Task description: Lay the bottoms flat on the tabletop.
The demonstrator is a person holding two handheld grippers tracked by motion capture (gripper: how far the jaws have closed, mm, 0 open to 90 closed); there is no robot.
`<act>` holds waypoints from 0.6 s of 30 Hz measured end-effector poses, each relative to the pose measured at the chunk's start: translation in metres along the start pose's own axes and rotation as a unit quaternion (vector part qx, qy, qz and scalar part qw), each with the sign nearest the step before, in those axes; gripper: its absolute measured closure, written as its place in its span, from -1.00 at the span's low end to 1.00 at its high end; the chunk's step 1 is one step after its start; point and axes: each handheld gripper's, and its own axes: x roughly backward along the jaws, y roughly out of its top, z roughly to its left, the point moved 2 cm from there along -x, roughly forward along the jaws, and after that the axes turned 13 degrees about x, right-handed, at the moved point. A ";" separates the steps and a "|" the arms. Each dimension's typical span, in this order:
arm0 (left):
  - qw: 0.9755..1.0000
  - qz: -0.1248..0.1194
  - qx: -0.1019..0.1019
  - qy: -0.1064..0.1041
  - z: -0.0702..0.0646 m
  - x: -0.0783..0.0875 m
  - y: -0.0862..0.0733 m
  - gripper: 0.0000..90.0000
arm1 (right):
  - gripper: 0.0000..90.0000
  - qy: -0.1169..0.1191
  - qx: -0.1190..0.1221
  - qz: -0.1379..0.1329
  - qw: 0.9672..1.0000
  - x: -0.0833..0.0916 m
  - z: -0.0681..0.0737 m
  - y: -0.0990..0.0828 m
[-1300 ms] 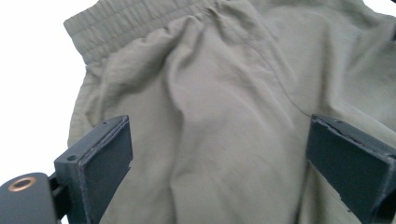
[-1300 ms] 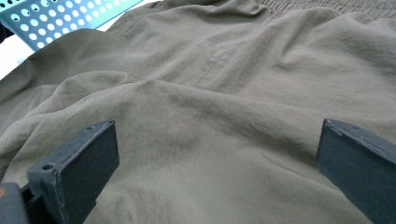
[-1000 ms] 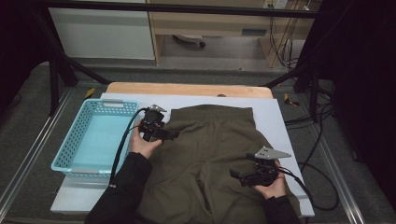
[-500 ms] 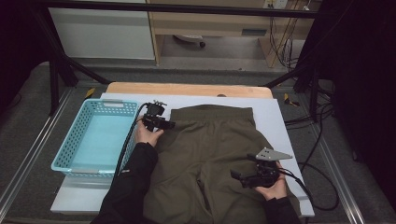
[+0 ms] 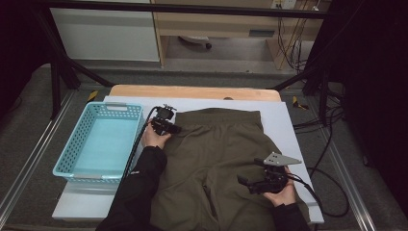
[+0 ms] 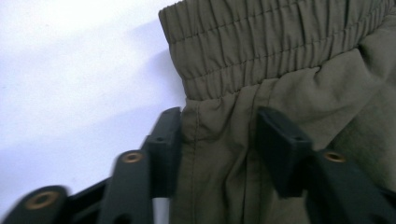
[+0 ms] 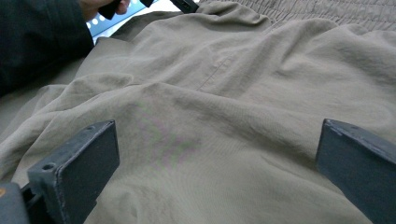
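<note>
Olive-green elastic-waisted fabric trousers (image 5: pixel 223 159) on a white table (image 5: pixel 284 120); no legible writing.
Left gripper (image 6: pixel 219 140) straddles the waistband's left corner, jaws parted; right gripper (image 7: pixel 217 163) hovers wide open.

— Site, please: what sort of room are you working in?

— Entry: lab or test workshop, not a home. Your table (image 5: pixel 284 120) has a white sheet over a wood top and stands inside a black metal frame (image 5: pixel 57 72).

— Other evidence?

— Loose black cables (image 5: pixel 332 187) trail over grey carpet (image 5: pixel 29 163) on your right. Behind the table: a plain white cabinet (image 5: pixel 106 33) and a wooden shelf unit (image 5: pixel 216 24) with hanging wires (image 5: pixel 284 29).
</note>
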 end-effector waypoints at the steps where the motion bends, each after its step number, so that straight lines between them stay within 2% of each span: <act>1: 1.000 0.000 -0.001 0.004 0.000 0.000 0.000 0.22 | -0.99 0.001 0.000 -0.001 1.000 0.000 0.000 0.000; 5: 1.000 -0.003 -0.013 0.022 -0.003 0.001 -0.001 0.67 | -0.99 0.000 0.000 0.000 1.000 -0.001 0.000 0.000; 7: 0.999 -0.002 -0.012 0.029 -0.005 0.001 -0.002 0.90 | -0.99 0.001 0.001 -0.001 1.000 -0.001 0.000 0.000; 10: 0.999 -0.003 -0.009 0.041 -0.006 0.003 -0.002 0.97 | -0.99 0.002 0.001 0.000 1.000 -0.001 0.000 0.000; 12: 0.998 -0.019 -0.010 0.061 -0.006 0.007 -0.002 0.98 | -0.99 0.001 0.001 -0.001 1.000 -0.001 0.000 0.000; 15: 0.997 -0.041 0.008 0.071 -0.002 0.018 0.002 0.99 | -0.99 0.000 0.001 -0.001 1.000 -0.001 0.000 0.000; 18: 0.994 -0.052 0.037 0.086 0.003 0.026 0.006 0.99 | -0.99 0.000 0.001 -0.002 1.000 -0.001 0.000 0.000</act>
